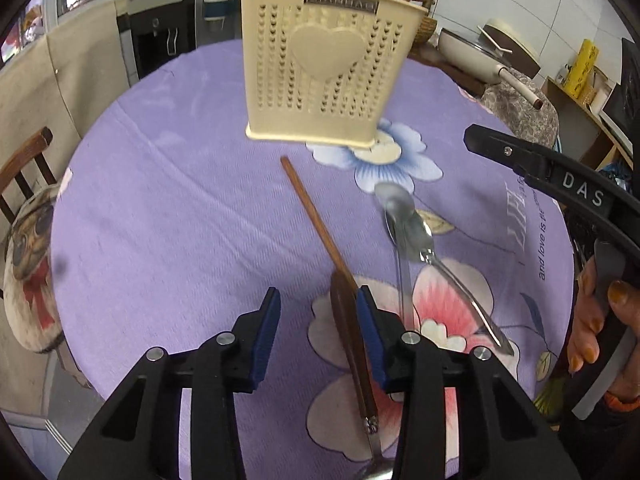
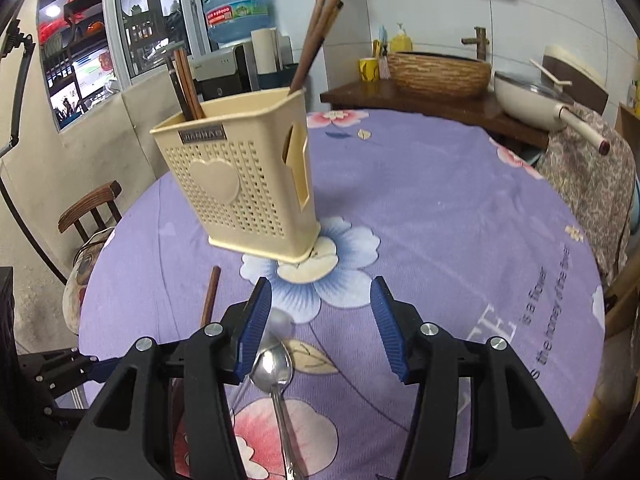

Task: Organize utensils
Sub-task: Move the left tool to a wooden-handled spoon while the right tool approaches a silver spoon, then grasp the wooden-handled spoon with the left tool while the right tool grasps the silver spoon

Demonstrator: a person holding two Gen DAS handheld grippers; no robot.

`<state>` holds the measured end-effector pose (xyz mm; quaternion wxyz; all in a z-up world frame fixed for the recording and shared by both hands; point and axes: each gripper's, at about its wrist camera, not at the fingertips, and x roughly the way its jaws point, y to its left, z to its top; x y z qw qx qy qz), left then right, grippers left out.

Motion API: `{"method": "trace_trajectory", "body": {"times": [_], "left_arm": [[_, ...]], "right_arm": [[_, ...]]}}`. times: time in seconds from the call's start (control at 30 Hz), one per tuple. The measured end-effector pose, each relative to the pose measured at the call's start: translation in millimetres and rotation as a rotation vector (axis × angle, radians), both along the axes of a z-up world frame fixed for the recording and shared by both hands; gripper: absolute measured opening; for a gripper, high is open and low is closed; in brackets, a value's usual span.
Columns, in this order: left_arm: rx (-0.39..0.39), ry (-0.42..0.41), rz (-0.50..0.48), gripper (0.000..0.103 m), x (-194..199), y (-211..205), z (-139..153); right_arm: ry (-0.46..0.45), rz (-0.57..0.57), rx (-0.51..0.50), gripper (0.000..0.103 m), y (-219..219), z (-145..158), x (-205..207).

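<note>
Left wrist view: near the holder (image 1: 320, 76), the left gripper (image 1: 318, 312), jaws apart, may knock the chopstick (image 1: 316, 224) away.

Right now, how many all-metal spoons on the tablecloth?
2. One spoon lies bowl toward the holder; a second spoon overlaps it, handle angling right. The wood-handled utensil isn't counted; the holder may hide more.

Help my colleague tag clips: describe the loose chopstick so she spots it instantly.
On the purple floral tablecloth, look just in front of the cream holder. The brown chopstick lies flat there, left of two metal spoons: wooden and straight.
</note>
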<state>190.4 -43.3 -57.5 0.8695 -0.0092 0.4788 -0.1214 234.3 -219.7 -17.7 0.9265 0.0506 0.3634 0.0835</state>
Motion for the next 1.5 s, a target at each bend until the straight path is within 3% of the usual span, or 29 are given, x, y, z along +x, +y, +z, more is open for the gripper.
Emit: {"method": "trace_trajectory", "body": {"times": [0.23, 0.4, 0.73, 1.03, 1.23, 1.5], "left_arm": [[-0.028, 0.051, -0.012, 0.033, -8, -2, -11], [-0.001, 0.059, -0.023, 0.024, -11, -9, -15], [0.046, 0.043, -0.007, 0.017, -4, -20, -16], [0.014, 0.049, -0.004, 0.016, 3, -18, -15], [-0.006, 0.051, 0.012, 0.016, 11, -10, -15], [-0.006, 0.052, 0.065, 0.016, 30, 10, -14]], "right_arm": [[0.032, 0.007, 0.014, 0.052, 0, -11, -3], [0.038, 0.016, 0.015, 0.052, 3, -11, -4], [0.034, 0.054, -0.012, 0.052, 15, -6, -1], [0.037, 0.080, -0.004, 0.052, 23, -1, 5], [0.075, 0.099, -0.008, 0.052, 28, -5, 10], [0.213, 0.140, -0.049, 0.052, 48, -38, 17]]}}
